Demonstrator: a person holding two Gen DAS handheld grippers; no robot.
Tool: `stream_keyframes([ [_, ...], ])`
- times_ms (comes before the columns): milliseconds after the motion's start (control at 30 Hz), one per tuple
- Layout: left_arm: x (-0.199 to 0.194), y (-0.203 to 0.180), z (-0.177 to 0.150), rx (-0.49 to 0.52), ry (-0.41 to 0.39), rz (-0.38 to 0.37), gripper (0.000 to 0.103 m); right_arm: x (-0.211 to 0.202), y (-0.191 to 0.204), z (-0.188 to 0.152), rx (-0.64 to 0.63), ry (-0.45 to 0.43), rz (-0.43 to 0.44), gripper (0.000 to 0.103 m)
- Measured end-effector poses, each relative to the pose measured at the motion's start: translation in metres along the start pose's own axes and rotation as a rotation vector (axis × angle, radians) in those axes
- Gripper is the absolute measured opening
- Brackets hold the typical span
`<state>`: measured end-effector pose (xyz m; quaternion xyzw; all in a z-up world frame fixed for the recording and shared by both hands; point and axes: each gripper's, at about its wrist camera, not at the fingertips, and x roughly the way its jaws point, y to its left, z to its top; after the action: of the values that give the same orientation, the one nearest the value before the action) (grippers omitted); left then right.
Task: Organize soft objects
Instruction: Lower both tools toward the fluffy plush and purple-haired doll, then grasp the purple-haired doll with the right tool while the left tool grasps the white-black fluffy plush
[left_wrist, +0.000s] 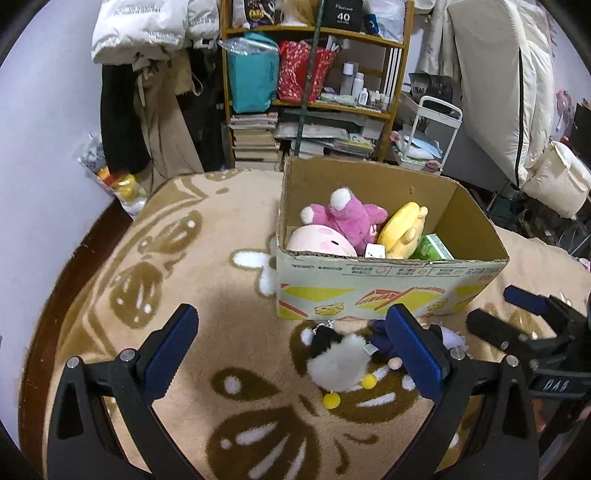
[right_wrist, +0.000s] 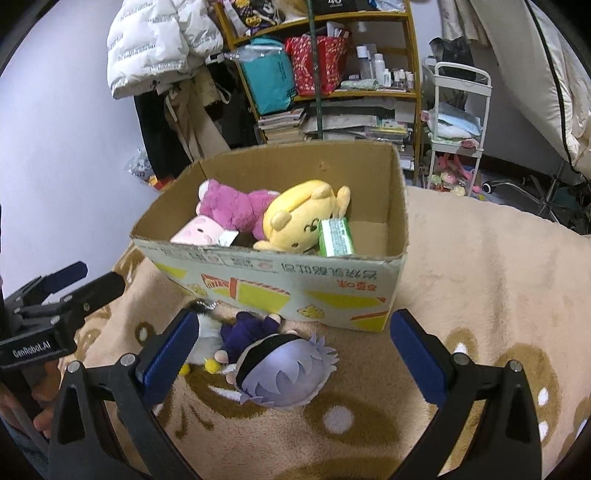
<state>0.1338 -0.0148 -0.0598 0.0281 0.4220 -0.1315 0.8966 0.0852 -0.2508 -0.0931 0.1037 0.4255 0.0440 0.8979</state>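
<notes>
A cardboard box (left_wrist: 369, 280) (right_wrist: 280, 273) stands on a beige patterned blanket (left_wrist: 207, 258). It holds a pink plush (left_wrist: 347, 218) (right_wrist: 236, 206), a yellow plush (left_wrist: 402, 229) (right_wrist: 299, 218), a pale pink plush (left_wrist: 317, 240) and a green packet (right_wrist: 334, 238). In front of the box lie a black-and-white fluffy plush (left_wrist: 340, 360) with yellow pompoms and a doll with lilac hair and dark blue clothes (right_wrist: 280, 363). My left gripper (left_wrist: 295, 350) is open, the fluffy plush near its right finger. My right gripper (right_wrist: 295, 350) is open around the doll, not touching it.
Behind the box stands a wooden shelf (left_wrist: 314, 99) with bags, books and bottles. Coats (left_wrist: 155, 74) hang at the left, and a white trolley (right_wrist: 458, 122) and bedding are at the right. The other gripper shows at each view's edge (left_wrist: 535, 325) (right_wrist: 55, 299).
</notes>
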Motion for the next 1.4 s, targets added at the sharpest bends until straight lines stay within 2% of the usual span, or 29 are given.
stream_keyframes([
  [300,0.036,-0.008,-0.002,0.020,0.114,-0.025,0.100,0.034,0.006,-0.010,-0.053,0.132,-0.018,0.103],
  [400,0.044,-0.008,-0.005,0.023,0.136,-0.004,0.100,0.046,0.008,-0.014,-0.077,0.169,-0.029,0.103],
  [800,0.073,-0.016,-0.019,0.061,0.275,0.013,0.100,0.072,0.009,-0.024,-0.133,0.247,-0.039,0.103],
  [900,0.078,-0.019,-0.023,0.070,0.307,0.000,0.100,0.075,0.015,-0.024,-0.156,0.267,-0.024,0.097],
  [1033,0.084,-0.019,-0.027,0.079,0.338,0.016,0.100,0.079,0.025,-0.033,-0.200,0.301,-0.016,0.085],
  [1233,0.092,-0.015,-0.030,0.066,0.366,0.031,0.100,0.086,0.034,-0.039,-0.240,0.323,-0.030,0.084],
  [1400,0.101,-0.012,-0.030,0.023,0.371,0.006,0.100,0.087,0.034,-0.039,-0.238,0.335,-0.028,0.084],
])
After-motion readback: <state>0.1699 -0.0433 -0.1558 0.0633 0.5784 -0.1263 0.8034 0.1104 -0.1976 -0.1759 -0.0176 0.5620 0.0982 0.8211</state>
